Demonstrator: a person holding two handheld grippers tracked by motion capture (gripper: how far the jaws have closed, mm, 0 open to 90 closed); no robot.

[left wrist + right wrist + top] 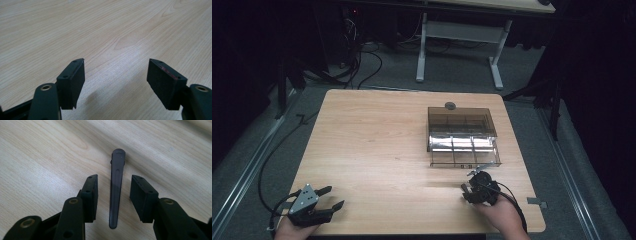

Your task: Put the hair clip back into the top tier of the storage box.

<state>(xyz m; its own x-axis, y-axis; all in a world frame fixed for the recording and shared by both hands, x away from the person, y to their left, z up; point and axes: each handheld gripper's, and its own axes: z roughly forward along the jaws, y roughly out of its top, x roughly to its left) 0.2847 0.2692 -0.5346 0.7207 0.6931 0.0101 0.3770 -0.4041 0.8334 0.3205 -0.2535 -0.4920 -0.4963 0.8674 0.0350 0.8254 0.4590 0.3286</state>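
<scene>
A: What is the right gripper [113,191] doing?

B: It is hovering low over the wooden table [372,150] near the front right corner, and its 2 jaws are standing spread. A slim dark hair clip [115,187] is lying flat on the wood between them, and neither pad is pressing on it.

A: How is the clip lying?

B: In the right gripper view it is running lengthwise along the gap, its rounded end pointing away from the gripper.

A: And the left gripper [116,75]?

B: It is sitting at the front left of the table, well apart from the clip. Its jaws are spread wide too, with bare wood between them.

A: Anything else on the table?

B: A clear plastic organizer box [462,137] is standing open just beyond the right gripper [477,187] in the high view, its smoky lid tilted back. A small dark round thing [450,105] is lying behind the box; I cannot tell what it is.
</scene>
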